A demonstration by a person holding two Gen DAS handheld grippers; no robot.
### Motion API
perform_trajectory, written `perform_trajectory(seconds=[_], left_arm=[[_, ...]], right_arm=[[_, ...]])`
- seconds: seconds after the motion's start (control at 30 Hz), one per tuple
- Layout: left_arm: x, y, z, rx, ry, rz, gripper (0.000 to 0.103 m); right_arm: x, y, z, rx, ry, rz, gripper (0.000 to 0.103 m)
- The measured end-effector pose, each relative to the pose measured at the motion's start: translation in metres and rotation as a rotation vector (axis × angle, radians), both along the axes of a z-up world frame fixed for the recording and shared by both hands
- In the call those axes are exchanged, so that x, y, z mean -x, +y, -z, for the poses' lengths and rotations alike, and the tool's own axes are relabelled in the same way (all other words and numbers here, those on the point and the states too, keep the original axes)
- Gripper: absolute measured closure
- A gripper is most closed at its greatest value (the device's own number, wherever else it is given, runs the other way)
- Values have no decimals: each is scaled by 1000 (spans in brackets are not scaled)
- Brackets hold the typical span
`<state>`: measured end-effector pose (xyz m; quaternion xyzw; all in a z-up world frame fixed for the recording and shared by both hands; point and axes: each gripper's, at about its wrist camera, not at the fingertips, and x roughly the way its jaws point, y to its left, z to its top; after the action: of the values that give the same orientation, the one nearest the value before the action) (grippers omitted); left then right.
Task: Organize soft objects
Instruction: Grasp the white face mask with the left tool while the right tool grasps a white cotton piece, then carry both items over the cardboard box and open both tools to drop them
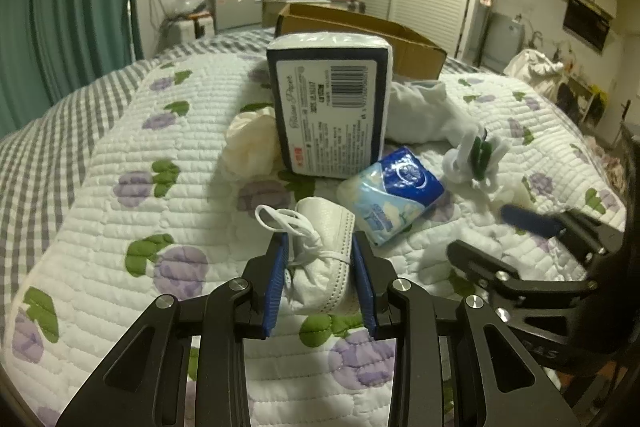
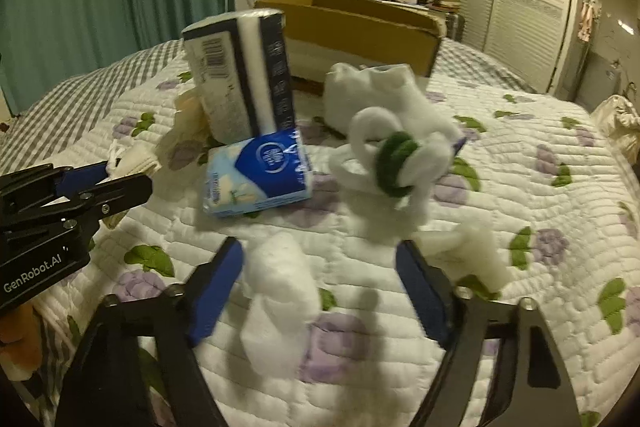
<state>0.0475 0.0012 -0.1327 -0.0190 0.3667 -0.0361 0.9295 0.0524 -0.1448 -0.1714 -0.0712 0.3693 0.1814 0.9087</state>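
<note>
Left wrist view: my left gripper (image 1: pixel 320 275) pinches a white baby shoe (image 1: pixel 324 263) between its blue pads (image 1: pixel 276 283), on the quilt (image 1: pixel 120 155). Shoe's long axis runs away from the camera along the fingers; laces (image 1: pixel 288 223) lie on top at the far end.

Ahead, in order:
- tissue pack (image 1: pixel 394 195), blue and white, lying tilted just beyond the shoe;
- tissue box (image 1: pixel 328 107), upright, barcode face toward me, blocking the way to the carton (image 1: pixel 360 31) behind it;
- cream cloth (image 1: pixel 252 143), beside the box on the left;
- white cloth (image 1: pixel 420 111), on its right;
- white-and-green bundle (image 1: pixel 476 155), further right.

Right wrist view: my right gripper (image 2: pixel 320 287) is spread wide above the quilt, with a white sock (image 2: pixel 280 291) between the fingers, nearer the left one; contact cannot be told. A second white piece (image 2: pixel 472 251) lies just outside the right finger. The bundle sits beyond, near the pack.
</note>
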Motion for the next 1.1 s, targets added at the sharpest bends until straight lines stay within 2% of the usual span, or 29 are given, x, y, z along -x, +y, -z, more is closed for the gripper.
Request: perform_trajectory(seconds=[0.03, 0.1, 0.17, 0.27, 0.47, 0.67, 0.93, 1.1], left_arm=[[0, 0, 0, 0, -1, 1, 72], [0, 1, -1, 3, -4, 0, 72], [1, 2, -2, 11, -6, -3, 72], [5, 1, -5, 20, -9, -4, 72], [13, -16, -18, -3, -21, 14, 72], [11, -31, -64, -8, -94, 54, 72], [-43, -44, -147, -105, -264, 82, 72], [-99, -49, -169, -135, -310, 74, 72]], right_arm=[[-1, 2, 3, -7, 12, -7, 46], [-2, 4, 6, -20, 27, -21, 65], [1, 5, 6, -33, 24, -38, 75], [9, 4, -2, -32, -2, -47, 76], [22, -14, -28, -92, -50, -49, 76], [25, -31, -69, -128, -110, -50, 76], [-28, -43, -163, -131, -275, -85, 76], [-86, -43, -203, -143, -323, -102, 76]])
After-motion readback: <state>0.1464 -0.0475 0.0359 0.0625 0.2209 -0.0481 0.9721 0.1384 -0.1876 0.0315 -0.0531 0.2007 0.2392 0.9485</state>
